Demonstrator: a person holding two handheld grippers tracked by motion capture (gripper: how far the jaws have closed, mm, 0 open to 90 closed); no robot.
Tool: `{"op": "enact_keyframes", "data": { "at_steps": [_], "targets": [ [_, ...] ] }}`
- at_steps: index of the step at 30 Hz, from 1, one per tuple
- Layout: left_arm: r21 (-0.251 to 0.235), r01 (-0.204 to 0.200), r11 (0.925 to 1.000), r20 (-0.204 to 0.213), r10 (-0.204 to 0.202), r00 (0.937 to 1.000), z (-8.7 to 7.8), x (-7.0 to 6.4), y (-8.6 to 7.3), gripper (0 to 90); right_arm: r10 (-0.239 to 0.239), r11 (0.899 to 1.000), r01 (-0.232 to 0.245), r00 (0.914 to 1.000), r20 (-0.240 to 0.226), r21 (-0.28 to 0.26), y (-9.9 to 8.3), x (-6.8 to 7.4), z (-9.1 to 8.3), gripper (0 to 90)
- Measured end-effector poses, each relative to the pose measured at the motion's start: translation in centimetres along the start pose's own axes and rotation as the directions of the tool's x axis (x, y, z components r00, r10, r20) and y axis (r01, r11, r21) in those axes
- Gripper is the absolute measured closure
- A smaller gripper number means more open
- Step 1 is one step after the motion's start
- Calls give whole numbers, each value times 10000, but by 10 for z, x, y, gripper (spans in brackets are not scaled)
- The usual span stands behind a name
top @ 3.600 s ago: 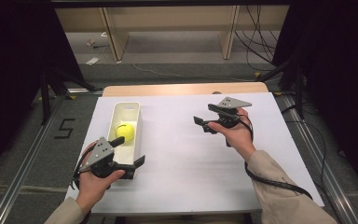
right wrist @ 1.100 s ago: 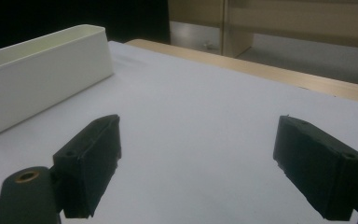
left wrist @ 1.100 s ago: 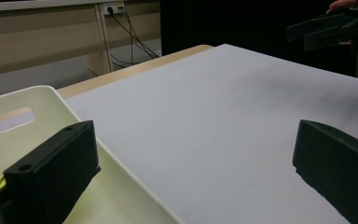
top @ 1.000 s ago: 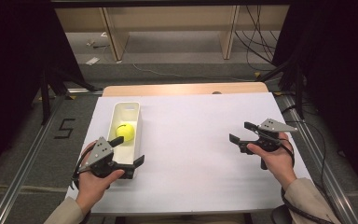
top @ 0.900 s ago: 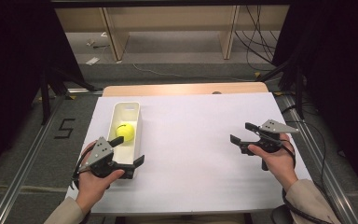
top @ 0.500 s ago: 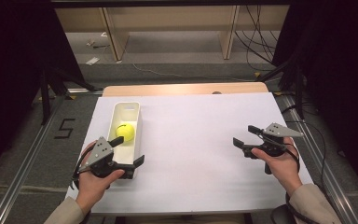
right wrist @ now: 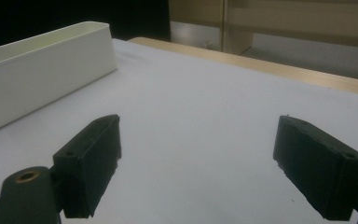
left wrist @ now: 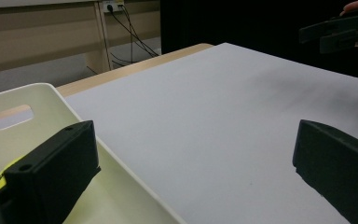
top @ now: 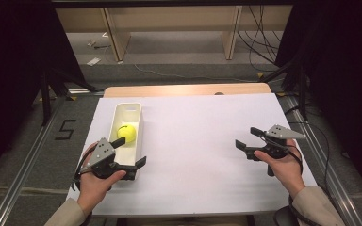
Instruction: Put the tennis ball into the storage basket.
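Note:
A yellow-green ball point(top: 127, 133) lies in a long white bin point(top: 140, 123) at the table's left. My left gripper point(top: 129, 151) is open at the bin's near end. It straddles the bin's right wall, one jaw inside and one outside over the white tabletop. In the left gripper view the gripper point(left wrist: 193, 168) shows the bin point(left wrist: 28, 102) and a sliver of the ball point(left wrist: 2, 176) behind the left jaw. My right gripper point(top: 246, 137) is open and holds nothing at the table's right side. In the right gripper view the gripper point(right wrist: 200, 158) faces the bin point(right wrist: 42, 60) across bare table.
A white sheet point(top: 193, 155) covers the table, with a wooden strip point(top: 184, 89) along the far edge. Shelving legs and cables stand on the floor beyond. Metal rails run along both sides of the table.
My right gripper has moved from the table's middle to the right and nearer to the person, still open. The left gripper, the bin and the ball have stayed put.

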State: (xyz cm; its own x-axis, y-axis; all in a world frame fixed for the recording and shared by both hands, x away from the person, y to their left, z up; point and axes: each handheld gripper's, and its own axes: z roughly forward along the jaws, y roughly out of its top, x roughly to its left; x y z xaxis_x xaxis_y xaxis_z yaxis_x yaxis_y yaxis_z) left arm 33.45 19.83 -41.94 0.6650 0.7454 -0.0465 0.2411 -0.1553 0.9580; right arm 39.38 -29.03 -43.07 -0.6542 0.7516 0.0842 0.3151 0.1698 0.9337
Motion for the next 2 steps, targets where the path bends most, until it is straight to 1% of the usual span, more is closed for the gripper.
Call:
{"op": "enact_keyframes", "data": {
  "at_steps": [2],
  "targets": [
    [-14,25,10000,-15,-25,10000,1,0,0,0,19,10000,-19,10000,-22,29,0,0,0,159]
  ]
}}
